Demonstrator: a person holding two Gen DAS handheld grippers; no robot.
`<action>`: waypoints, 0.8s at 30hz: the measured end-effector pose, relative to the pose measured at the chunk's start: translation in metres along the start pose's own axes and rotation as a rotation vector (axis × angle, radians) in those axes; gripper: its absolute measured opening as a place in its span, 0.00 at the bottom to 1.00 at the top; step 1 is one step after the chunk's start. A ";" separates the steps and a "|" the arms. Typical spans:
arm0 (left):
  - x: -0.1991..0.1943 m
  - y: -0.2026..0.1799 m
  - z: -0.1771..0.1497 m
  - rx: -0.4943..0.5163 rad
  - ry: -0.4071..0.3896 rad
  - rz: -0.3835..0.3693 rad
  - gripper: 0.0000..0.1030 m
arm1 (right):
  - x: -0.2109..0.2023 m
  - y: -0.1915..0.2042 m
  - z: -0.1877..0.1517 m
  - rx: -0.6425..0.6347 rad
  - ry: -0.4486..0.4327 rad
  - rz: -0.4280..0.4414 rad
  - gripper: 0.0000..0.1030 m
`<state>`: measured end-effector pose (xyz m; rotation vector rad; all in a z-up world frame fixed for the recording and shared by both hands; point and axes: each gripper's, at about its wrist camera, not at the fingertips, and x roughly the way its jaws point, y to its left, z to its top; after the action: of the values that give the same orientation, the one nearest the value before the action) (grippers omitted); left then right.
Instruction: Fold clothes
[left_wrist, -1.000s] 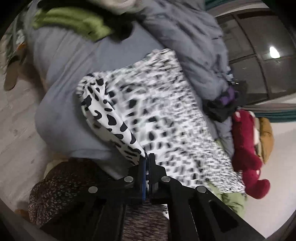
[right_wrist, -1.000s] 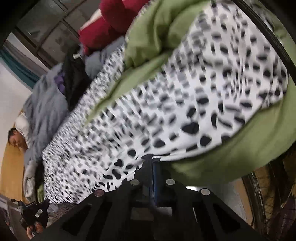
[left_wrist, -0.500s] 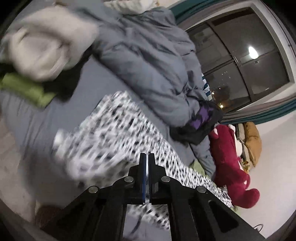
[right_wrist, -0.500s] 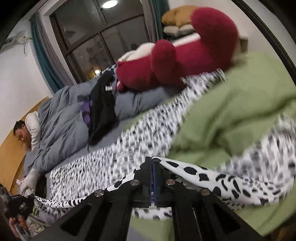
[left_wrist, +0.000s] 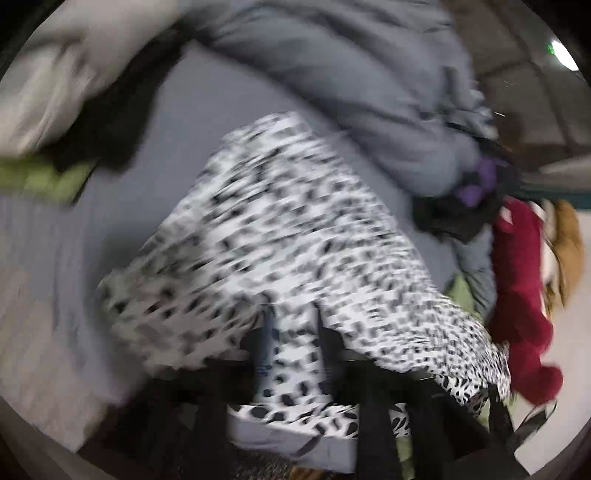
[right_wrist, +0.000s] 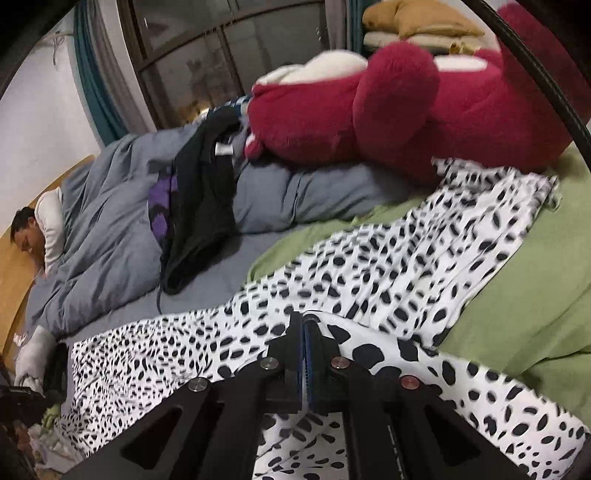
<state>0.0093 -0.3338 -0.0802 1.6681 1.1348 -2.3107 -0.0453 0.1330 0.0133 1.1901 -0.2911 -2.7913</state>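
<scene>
Spread across the grey bed (right_wrist: 207, 291) from lower left toward upper right of the right wrist view: the spotted garment (right_wrist: 369, 266), one end lapping onto a green blanket (right_wrist: 535, 288). Thin, limp, light cloth by the look of it; likely to sag and slide, so best pinched at hems or corners. Right gripper (right_wrist: 303, 325) clamped shut on a folded edge. Left gripper (left_wrist: 291, 314), blurred, fingers just opened to a middling gap, cloth lying loose between.

Black-spotted white garment (right_wrist: 388, 266) (red plush (right_wrist: 406, 110))
</scene>
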 end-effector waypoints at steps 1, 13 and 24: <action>0.002 0.008 0.000 -0.037 0.018 0.023 0.54 | 0.001 -0.001 -0.003 -0.002 0.004 0.001 0.02; 0.066 0.007 0.023 -0.041 0.225 0.300 0.44 | -0.011 -0.005 -0.024 -0.009 0.034 0.056 0.02; 0.077 -0.006 0.021 0.070 0.273 0.429 0.40 | 0.008 0.001 -0.045 -0.061 0.127 0.042 0.02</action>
<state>-0.0414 -0.3153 -0.1398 2.0576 0.6442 -1.9208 -0.0184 0.1246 -0.0229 1.3239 -0.2161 -2.6541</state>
